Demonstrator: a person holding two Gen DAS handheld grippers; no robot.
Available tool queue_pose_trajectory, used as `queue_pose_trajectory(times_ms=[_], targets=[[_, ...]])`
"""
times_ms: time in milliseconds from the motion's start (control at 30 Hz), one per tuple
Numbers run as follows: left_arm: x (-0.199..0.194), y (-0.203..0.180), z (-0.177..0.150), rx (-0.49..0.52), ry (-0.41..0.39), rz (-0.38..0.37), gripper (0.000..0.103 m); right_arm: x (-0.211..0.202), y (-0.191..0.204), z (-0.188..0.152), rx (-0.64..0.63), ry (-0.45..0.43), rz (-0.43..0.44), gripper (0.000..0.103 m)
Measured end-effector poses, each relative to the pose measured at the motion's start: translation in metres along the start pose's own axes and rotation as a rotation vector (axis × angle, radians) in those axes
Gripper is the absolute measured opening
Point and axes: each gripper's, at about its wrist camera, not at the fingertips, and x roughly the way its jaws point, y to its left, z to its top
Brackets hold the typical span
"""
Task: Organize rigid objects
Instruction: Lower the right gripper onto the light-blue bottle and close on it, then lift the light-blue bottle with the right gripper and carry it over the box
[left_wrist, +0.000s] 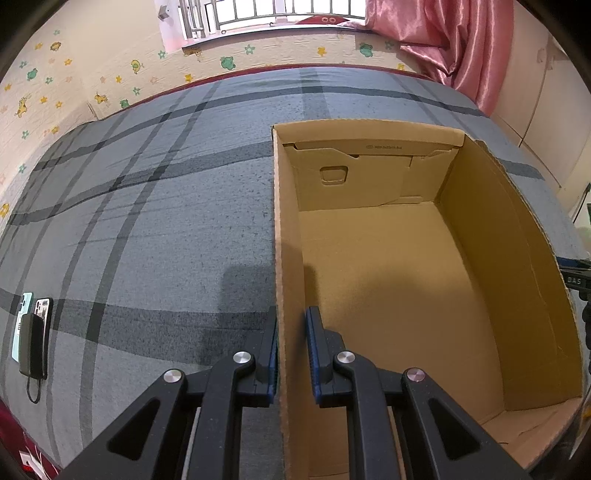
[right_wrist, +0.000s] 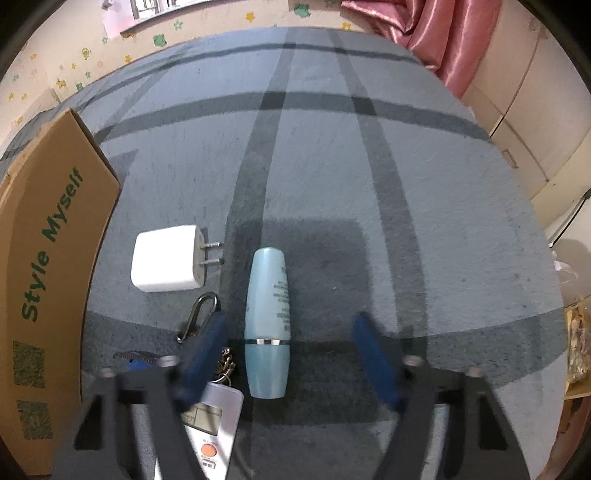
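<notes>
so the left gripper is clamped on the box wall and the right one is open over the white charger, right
Not quite. In the right wrist view the open right gripper is over the blue bottle; the white charger lies off to its left. The left gripper does straddle the box wall, as the left wrist view shows.

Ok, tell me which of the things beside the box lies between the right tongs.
The pale blue bottle, lying on its side. The white charger, key clip and remote all sit left of it.
</notes>
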Motion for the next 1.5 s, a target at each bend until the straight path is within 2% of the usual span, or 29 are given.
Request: queue_pose_trajectory(times_ms=[33,100,633,1133,1500], targets=[[0.0,0.0,0.0,0.002,0.0,0.002,0.014,0.003,0.0,0.0,0.003,0.017,0.014,0.051],[0.001,-0.001,0.0,0.005,0.001,0.005,0.014,0.008,0.0,-0.001,0.01,0.04,0.035,0.027],[0.0,0.0,0.0,0.008,0.004,0.004,0.014,-0.002,0.002,0.003,0.032,0.014,0.02,0.027],[0.0,-0.003,0.001,0.017,0.007,0.01,0.014,-0.05,0.015,0.011,0.038,-0.038,0.03,0.027],[-0.001,-0.002,0.0,0.018,0.007,0.006,0.014,-0.09,0.039,0.019,0.012,-0.092,0.051,0.027]])
